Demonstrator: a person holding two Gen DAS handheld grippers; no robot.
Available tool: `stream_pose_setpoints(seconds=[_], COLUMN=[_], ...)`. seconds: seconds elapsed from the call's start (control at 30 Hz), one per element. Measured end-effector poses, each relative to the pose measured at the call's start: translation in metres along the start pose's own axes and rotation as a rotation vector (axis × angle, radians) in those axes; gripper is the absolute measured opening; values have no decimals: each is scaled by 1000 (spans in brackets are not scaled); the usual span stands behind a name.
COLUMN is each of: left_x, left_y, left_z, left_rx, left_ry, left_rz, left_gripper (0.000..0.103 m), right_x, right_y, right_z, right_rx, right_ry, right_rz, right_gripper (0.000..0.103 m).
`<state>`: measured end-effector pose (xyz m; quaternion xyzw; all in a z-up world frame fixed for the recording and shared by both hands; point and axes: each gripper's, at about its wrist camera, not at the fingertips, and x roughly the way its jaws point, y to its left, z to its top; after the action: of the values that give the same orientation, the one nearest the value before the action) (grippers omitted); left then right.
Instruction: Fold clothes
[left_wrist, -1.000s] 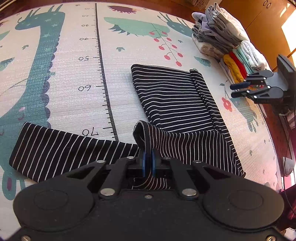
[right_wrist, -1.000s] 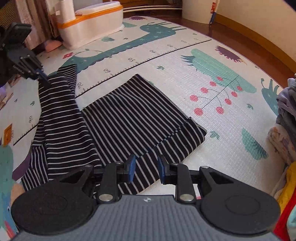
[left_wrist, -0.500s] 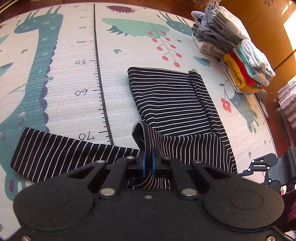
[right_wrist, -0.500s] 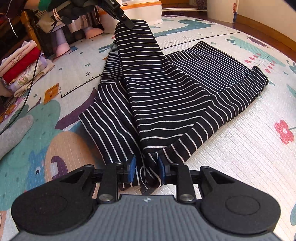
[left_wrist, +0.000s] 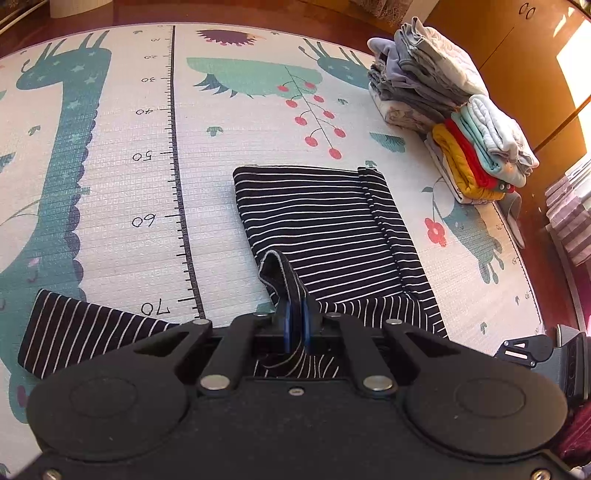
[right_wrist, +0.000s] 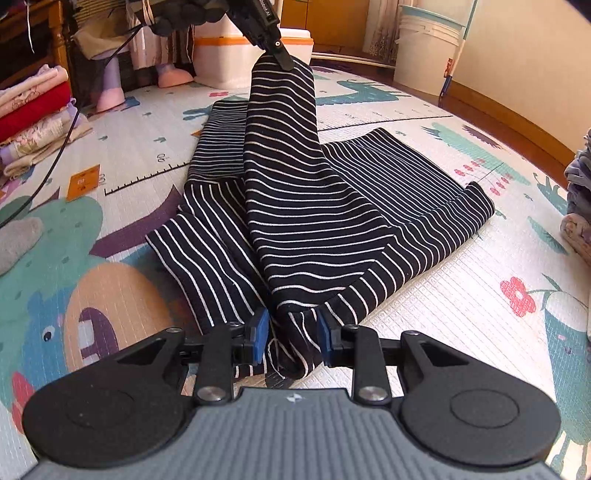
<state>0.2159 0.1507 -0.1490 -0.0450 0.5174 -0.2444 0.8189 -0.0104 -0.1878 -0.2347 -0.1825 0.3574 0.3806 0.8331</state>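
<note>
A black shirt with thin white stripes (left_wrist: 321, 221) lies partly folded on the play mat, one sleeve (left_wrist: 92, 332) stretched out to the left. My left gripper (left_wrist: 294, 325) is shut on a fold of the shirt and holds it up off the mat. From the right wrist view that same left gripper (right_wrist: 273, 48) pinches the raised peak of the striped shirt (right_wrist: 295, 206). My right gripper (right_wrist: 290, 334) is open, low at the near hem. The hem's corner lies between its blue pads (right_wrist: 258, 332) without being clamped.
Two stacks of folded clothes (left_wrist: 424, 85) (left_wrist: 484, 155) stand at the mat's far right edge. A white bin with an orange band (right_wrist: 251, 55), a white bucket (right_wrist: 428, 48) and another pile of clothes (right_wrist: 33, 110) ring the mat. A cable (right_wrist: 55, 158) trails on the left.
My right gripper swung from the far side of the shirt to its near hem, and the hem now sits between its fingers. My left gripper raised its fold higher.
</note>
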Motion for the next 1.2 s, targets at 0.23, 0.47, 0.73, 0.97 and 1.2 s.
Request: stream_pose_setpoints(seconds=[0.23, 0.47, 0.73, 0.97, 1.2], left_x=[-7, -4, 9, 11, 10], left_y=[2, 7, 4, 5, -8], left_z=[15, 23, 18, 19, 29], left_rx=[17, 11, 21, 21, 21], left_ry=[-67, -88, -58, -55, -58], left_rz=[33, 59, 73, 71, 34], left_gripper=[4, 4, 4, 4, 4], right_x=[6, -4, 2, 5, -1], right_y=[17, 27, 29, 36, 21], right_z=[-10, -10, -6, -9, 5], right_rx=[-86, -143, -166, -200, -147], right_ry=[37, -12, 37, 42, 15], right_rz=[-62, -75, 30, 47, 74], right_gripper=[36, 36, 38, 43, 41])
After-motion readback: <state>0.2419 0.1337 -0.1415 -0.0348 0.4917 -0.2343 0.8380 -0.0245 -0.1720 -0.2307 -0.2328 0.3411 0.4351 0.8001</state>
